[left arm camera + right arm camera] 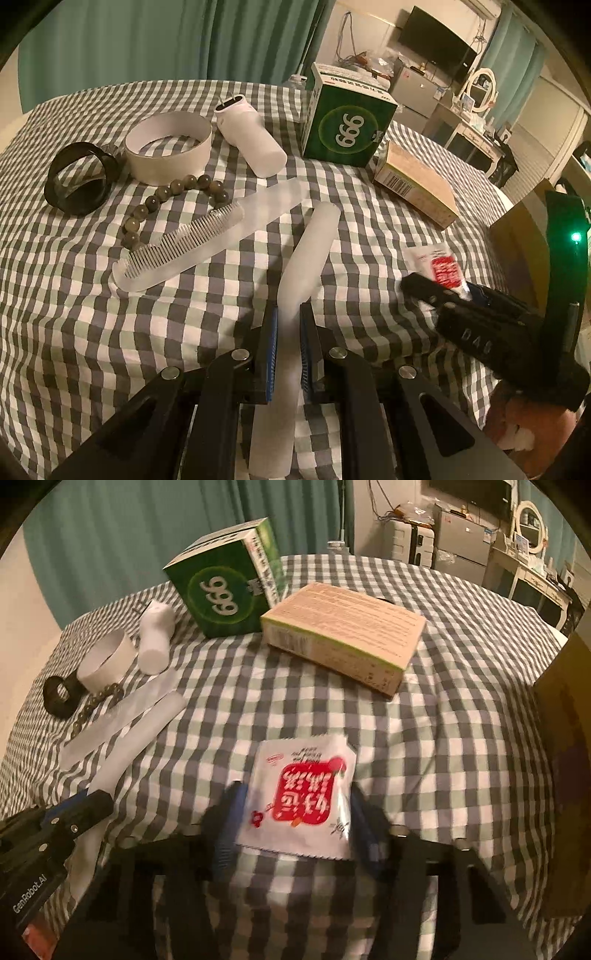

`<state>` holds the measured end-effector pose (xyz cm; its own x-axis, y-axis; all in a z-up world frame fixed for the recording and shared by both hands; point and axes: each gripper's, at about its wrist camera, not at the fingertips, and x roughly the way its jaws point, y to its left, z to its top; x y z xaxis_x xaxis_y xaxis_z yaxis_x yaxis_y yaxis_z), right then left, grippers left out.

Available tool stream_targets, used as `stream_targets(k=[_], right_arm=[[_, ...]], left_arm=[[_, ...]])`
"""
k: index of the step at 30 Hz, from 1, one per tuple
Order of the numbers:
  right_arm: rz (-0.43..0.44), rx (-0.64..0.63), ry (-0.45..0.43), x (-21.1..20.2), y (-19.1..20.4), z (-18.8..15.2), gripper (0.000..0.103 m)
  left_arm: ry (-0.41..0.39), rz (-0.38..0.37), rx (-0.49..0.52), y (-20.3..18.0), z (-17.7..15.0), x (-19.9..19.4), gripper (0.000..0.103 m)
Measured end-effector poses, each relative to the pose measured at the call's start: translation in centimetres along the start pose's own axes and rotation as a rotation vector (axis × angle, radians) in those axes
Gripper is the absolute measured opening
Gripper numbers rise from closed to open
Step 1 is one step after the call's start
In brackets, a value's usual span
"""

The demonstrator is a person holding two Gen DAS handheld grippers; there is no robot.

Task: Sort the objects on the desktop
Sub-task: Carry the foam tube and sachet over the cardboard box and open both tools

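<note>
Sachet lies between open right gripper fingers.

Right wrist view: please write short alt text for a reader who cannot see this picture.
A white and red sachet lies on a checked tablecloth between the fingers of the right gripper, which stand apart from it. Behind it are a flat beige box and a green box. At the left, the left gripper is shut on a frosted white case.
</note>
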<state>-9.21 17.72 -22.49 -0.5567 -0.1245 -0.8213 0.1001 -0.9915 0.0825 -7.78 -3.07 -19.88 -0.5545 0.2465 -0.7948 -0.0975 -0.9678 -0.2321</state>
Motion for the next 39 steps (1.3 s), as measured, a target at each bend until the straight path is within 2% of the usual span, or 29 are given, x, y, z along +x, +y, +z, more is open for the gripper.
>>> stream_targets(k=[2, 4, 9, 14, 21, 25, 29, 32, 35, 39], right_arm=[[0.005, 0.017, 0.004, -0.2, -0.7, 0.0, 0.033], [0.007, 0.042, -0.001, -0.5, -1.4, 0.0, 0.005], [0.045, 0.093, -0.008, -1.3, -2.9, -0.1, 0.004], [0.120, 0.116, -0.079, -4.4, -4.4, 0.4, 0.004], [0.157, 0.107, -0.141, -8.4, -4.0, 0.6, 0.004], [0.166, 0.090, -0.182, -11.0, -3.3, 0.6, 0.004], [0.155, 0.042, -0.236, -14.8, -3.4, 0.9, 0.003], [0.151, 0.045, -0.279, -17.8, -4.9, 1.2, 0.003], [0.136, 0.061, -0.310, -20.7, -7.4, 1.5, 0.004], [0.058, 0.081, -0.320, -23.8, -12.4, 2.2, 0.004]], left_arm=[[-0.005, -0.003, -0.001, 0.0, 0.0, -0.1, 0.010], [-0.013, -0.006, -0.004, 0.0, 0.0, -0.3, 0.010], [-0.023, -0.017, -0.023, 0.2, 0.0, -0.9, 0.010], [-0.041, -0.018, -0.026, 0.1, 0.0, -1.6, 0.010], [-0.076, -0.038, -0.035, -0.7, 0.4, -3.7, 0.010], [-0.119, -0.081, -0.045, -2.1, 1.7, -6.4, 0.010], [-0.188, -0.128, 0.019, -5.7, 4.1, -9.6, 0.010], [-0.222, -0.184, 0.081, -9.7, 6.1, -11.7, 0.010], [-0.226, -0.252, 0.149, -14.9, 7.9, -13.0, 0.010], [-0.192, -0.373, 0.220, -22.7, 9.4, -12.9, 0.010]])
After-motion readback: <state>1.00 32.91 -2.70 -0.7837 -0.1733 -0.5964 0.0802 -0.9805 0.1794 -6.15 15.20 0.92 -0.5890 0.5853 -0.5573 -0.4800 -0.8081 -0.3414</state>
